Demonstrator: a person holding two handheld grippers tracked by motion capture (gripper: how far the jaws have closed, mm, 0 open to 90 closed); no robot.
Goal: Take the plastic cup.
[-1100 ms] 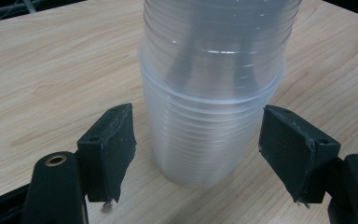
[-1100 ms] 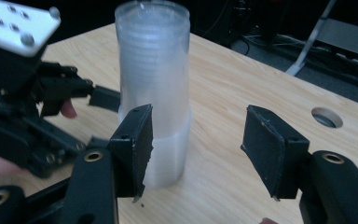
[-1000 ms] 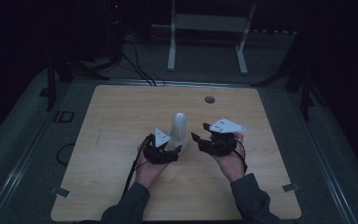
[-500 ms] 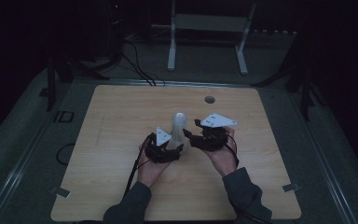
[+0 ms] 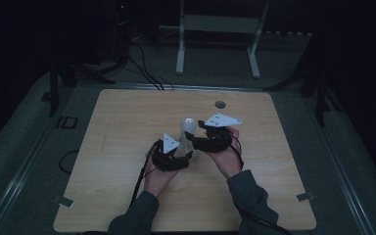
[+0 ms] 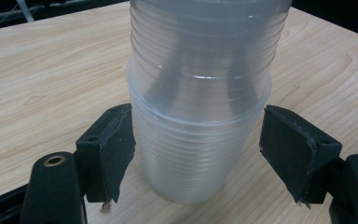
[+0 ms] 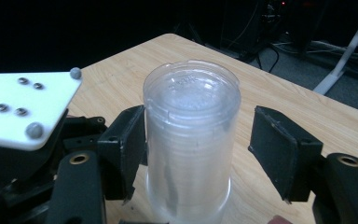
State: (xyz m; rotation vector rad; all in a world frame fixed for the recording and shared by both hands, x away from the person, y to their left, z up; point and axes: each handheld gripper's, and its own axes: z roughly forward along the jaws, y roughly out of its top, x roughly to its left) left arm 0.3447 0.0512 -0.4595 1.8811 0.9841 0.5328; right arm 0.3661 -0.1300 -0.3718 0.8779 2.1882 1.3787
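— While both grippers flank it, how is the item listed?

— Item: stack of clear plastic cups (image 5: 187,133), nested, mouths down, standing upright near the middle of the wooden table (image 5: 127,127). Step in hand, as I judge it — separating cups: one tool steadies the lower part, the other takes the upper.

— Left gripper (image 6: 196,154)?

— Low on the stack. Its jaws straddle the bottom cups just under a rim; the left pad (image 6: 116,144) sits against or just beside the wall, the other stands apart. Released, nothing clamped.

— Right gripper (image 7: 196,154)?

— Higher, around the upper cups. One pad (image 7: 133,140) looks to touch the wall, the opposite pad is clear of it. Also unclenched. In the high view the right gripper (image 5: 196,142) reaches in from the right, the left gripper (image 5: 180,152) from the near left.

— Next move?

— Likely both close: the left firmly enough to pin the base, the right gently — thin plastic buckles — then a straight lift.
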